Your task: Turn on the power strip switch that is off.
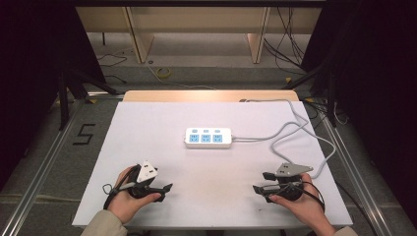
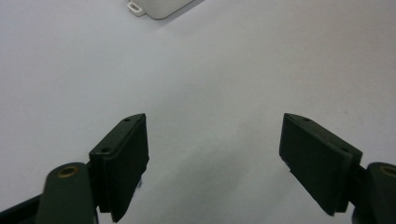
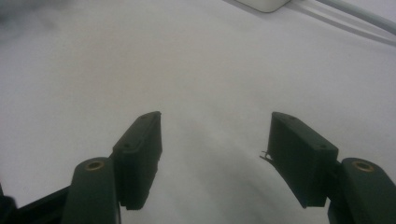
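Power strip (image 1: 208,137) lies flat near the middle of the white table (image 1: 147,128), a little toward the far side, with its long axis running left to right across the high view. Its body is white and oblong with rounded corners, and its top face carries three pale blue socket panels in a row, each with a small blue button just behind it. Its grey cable (image 1: 275,132) leaves the right-hand end, so that end points toward the table's right edge; the cable then loops over the right part of the table and runs off toward the far right corner. A corner of the strip shows at the top of the left gripper view (image 2: 161,6) and another at the top of the right gripper view (image 3: 264,3). Both tools sit well apart from it, near the table's front edge. The left gripper (image 1: 166,189) is held low over the front left, jaws spread wide with nothing between them. The right gripper (image 1: 260,183) is held over the front right, jaws likewise apart and empty.
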`<state>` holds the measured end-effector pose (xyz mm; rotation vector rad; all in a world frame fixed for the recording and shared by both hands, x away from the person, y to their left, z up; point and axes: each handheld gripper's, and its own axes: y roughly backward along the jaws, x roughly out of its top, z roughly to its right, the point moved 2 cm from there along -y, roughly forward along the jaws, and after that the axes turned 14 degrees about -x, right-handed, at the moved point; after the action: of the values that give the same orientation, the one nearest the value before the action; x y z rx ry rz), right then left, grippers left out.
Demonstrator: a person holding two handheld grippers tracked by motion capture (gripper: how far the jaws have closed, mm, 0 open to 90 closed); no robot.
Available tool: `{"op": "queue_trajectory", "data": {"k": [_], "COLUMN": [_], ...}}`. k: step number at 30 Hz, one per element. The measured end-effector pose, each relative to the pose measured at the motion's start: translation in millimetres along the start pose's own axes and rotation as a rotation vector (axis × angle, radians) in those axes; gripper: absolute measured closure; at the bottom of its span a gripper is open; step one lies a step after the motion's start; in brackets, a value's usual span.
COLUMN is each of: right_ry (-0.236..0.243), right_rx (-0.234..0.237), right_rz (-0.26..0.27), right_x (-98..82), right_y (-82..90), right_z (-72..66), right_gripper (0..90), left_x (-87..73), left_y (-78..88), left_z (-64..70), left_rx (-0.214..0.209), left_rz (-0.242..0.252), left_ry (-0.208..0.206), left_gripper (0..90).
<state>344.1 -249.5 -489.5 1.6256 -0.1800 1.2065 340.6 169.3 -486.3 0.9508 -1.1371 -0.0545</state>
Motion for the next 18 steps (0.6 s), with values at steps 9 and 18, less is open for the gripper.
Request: {"op": "queue_trajectory", "data": {"k": [9, 18], "right_ry": [0.004, 0.006], "right_rx": [0.003, 0.003], "right_rz": [-0.008, -0.004], "right_x": [0.7, 0.8], "right_y": [-1.7, -1.1], "right_z": [-2.2, -2.0], "right_gripper": [36.2, 36.2], "left_x": [2.2, 0.8], "left_y": [4.2, 5.7], "left_z": [-0.7, -5.0], "left_rx": [0.032, 0.067], "left_rz": [-0.001, -0.066], "left_ry": [0.004, 0.02], "left_gripper": [48.5, 89.3]}}
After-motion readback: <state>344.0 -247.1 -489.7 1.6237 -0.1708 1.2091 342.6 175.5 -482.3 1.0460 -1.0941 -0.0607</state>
